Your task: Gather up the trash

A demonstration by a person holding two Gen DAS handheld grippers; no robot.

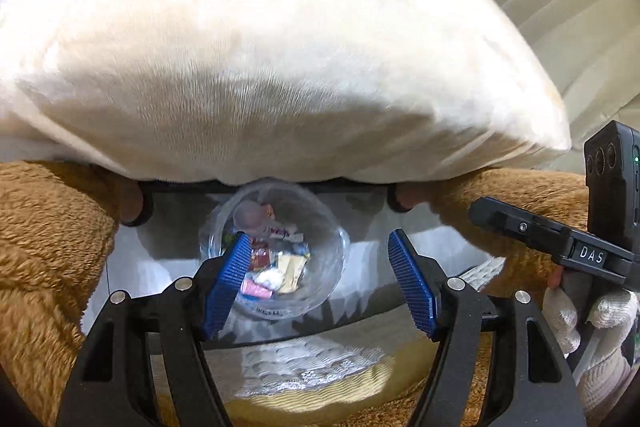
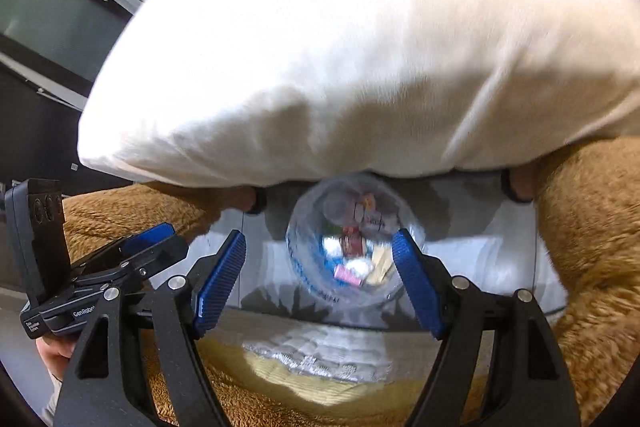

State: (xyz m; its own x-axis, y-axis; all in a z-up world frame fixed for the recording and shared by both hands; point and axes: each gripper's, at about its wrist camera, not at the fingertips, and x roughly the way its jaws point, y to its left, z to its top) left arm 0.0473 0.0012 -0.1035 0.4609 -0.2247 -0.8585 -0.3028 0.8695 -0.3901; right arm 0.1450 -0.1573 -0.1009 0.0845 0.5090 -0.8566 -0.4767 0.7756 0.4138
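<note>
A clear glass bowl [image 1: 276,247] holds several small wrappers [image 1: 276,267] in pink, white, red and yellow. It stands on a pale surface and also shows in the right wrist view [image 2: 352,247]. My left gripper [image 1: 318,283] is open and empty, with the bowl just beyond its left pad. My right gripper [image 2: 318,283] is open and empty, with the bowl behind its right pad. A big white pillow [image 1: 260,47] hangs over the bowl and hides its far rim; it fills the top of the right wrist view [image 2: 360,47].
Brown fuzzy fabric [image 1: 48,247] flanks the bowl on both sides [image 2: 592,247]. A white lace cloth [image 1: 296,367] on yellow fabric lies below the grippers. The right gripper's body [image 1: 568,251] shows at right; the left gripper's body [image 2: 80,275] shows at left. A beige sofa [image 1: 560,7] is behind.
</note>
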